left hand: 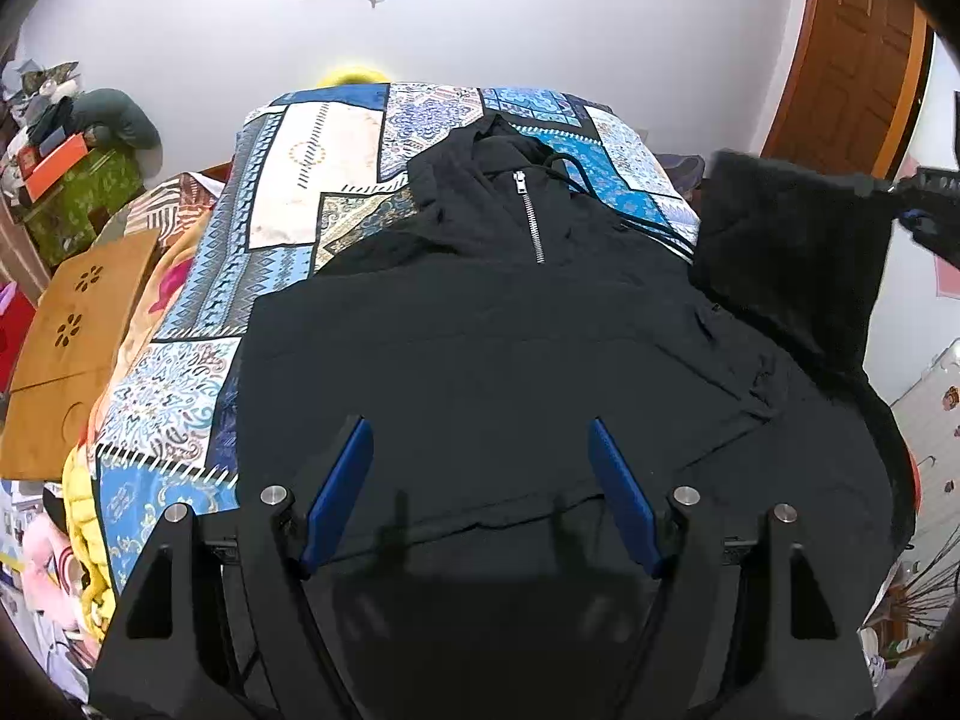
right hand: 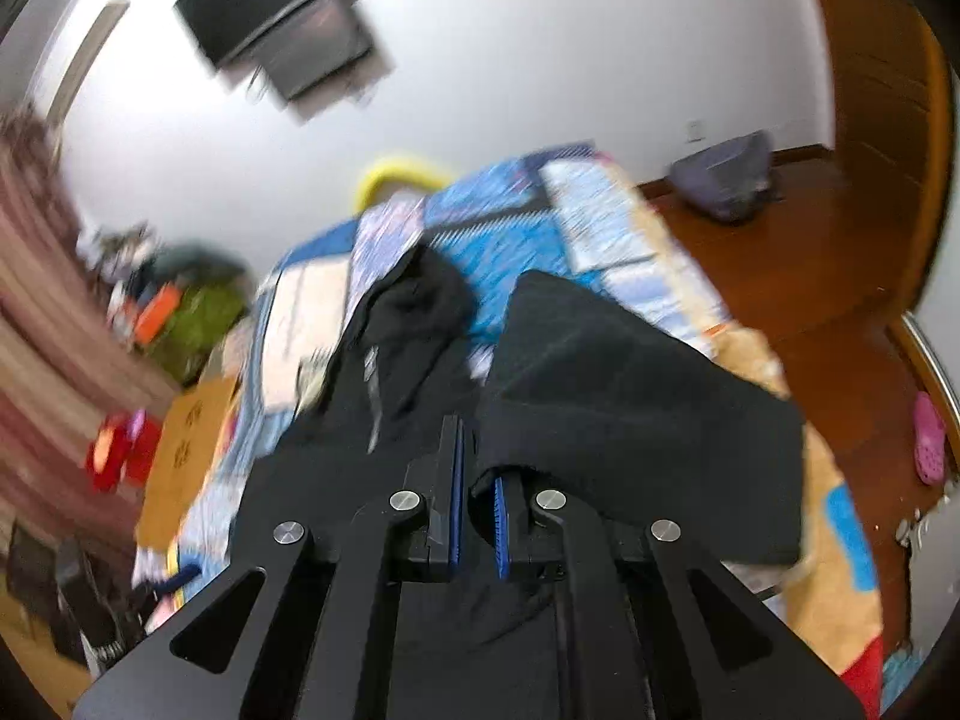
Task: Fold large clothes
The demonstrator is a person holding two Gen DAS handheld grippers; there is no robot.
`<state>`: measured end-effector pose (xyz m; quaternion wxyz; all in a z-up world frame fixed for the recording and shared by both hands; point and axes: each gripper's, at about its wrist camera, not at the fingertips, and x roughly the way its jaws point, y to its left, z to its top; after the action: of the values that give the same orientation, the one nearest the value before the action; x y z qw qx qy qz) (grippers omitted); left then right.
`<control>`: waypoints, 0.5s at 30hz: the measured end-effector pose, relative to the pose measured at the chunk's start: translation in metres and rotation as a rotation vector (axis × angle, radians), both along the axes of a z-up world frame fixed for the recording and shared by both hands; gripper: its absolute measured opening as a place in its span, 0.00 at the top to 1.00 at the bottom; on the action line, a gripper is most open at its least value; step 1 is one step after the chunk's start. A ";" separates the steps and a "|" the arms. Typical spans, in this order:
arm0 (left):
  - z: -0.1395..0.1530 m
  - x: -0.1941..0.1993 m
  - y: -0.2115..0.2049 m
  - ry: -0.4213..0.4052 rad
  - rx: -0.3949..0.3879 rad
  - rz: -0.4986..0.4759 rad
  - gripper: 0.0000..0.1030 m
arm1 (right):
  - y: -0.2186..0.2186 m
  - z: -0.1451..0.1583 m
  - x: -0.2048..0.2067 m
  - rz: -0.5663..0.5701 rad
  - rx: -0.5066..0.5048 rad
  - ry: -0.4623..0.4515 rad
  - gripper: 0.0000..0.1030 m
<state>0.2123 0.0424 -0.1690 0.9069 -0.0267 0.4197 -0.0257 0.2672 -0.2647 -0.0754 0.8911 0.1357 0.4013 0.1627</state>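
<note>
A large black zip hoodie (left hand: pixel 480 348) lies spread on a bed with a blue patterned cover (left hand: pixel 336 180), its silver zip (left hand: pixel 531 216) pointing away from me. My left gripper (left hand: pixel 480 480) hovers open over the hoodie's near hem, with nothing between its blue pads. The right gripper (right hand: pixel 477 468) is shut on the hoodie's right sleeve (right hand: pixel 630 396) and holds it lifted off the bed. In the left wrist view that raised sleeve (left hand: pixel 786 240) hangs at the right, with the right gripper (left hand: pixel 921 204) at the frame's edge. The right wrist view is blurred.
A brown cardboard box (left hand: pixel 72 324) and a cluttered green-covered stand (left hand: pixel 78 192) sit left of the bed. A wooden door (left hand: pixel 852 60) is at the back right. A dark bag (right hand: pixel 726 174) and a pink slipper (right hand: pixel 929 438) lie on the wooden floor.
</note>
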 end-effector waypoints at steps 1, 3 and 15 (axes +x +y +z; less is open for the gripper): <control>0.000 -0.002 0.002 0.000 0.000 0.002 0.29 | 0.014 -0.009 0.000 0.034 -0.025 0.020 0.93; 0.000 -0.005 0.007 0.001 0.000 0.007 0.29 | 0.032 -0.025 -0.001 0.078 -0.057 0.062 0.93; -0.013 -0.015 0.017 0.034 -0.016 0.026 0.29 | 0.080 -0.104 -0.029 0.227 -0.188 0.303 0.89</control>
<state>0.1974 0.0594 -0.1815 0.8997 -0.0398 0.4344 -0.0167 0.2381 -0.1845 -0.1793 0.8052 0.0288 0.5569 0.2015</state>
